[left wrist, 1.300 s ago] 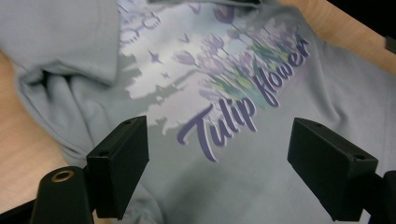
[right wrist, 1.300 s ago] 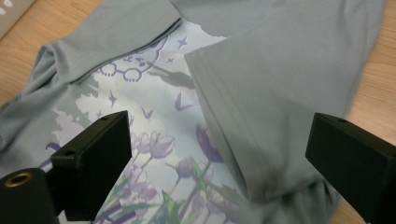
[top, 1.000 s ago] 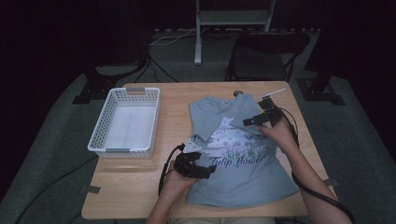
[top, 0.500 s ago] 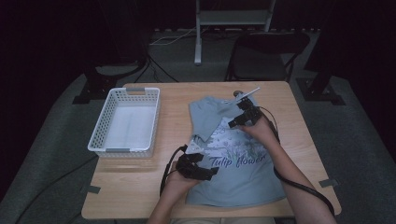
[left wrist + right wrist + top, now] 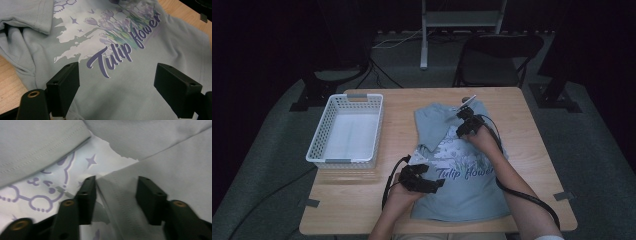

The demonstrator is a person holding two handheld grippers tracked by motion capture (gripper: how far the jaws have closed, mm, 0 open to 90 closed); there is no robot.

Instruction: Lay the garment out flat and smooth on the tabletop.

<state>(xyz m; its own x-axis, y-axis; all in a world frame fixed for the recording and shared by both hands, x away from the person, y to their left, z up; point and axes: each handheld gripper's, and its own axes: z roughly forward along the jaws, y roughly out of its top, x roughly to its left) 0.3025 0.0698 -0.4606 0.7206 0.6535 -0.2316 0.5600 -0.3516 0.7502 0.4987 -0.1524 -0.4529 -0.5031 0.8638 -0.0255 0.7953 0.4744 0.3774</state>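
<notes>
T-shirt (image 5: 462, 170) lies flat on the desk (image 5: 537, 145) under both our tongs, printed side up, with one sleeve folded in over the chest. Our left tongs (image 5: 116, 91) hover wide over the lower print, gripping nothing, likely to steady the body while the other side is folded. Our right tongs (image 5: 116, 197) have just been closing, and a hemmed edge of the cloth sits between the jaws; we cannot tell if the pads (image 5: 87, 195) press on it yet. A basket (image 5: 319, 150) waits left of our left tongs, probably for the folded shirt.
</notes>
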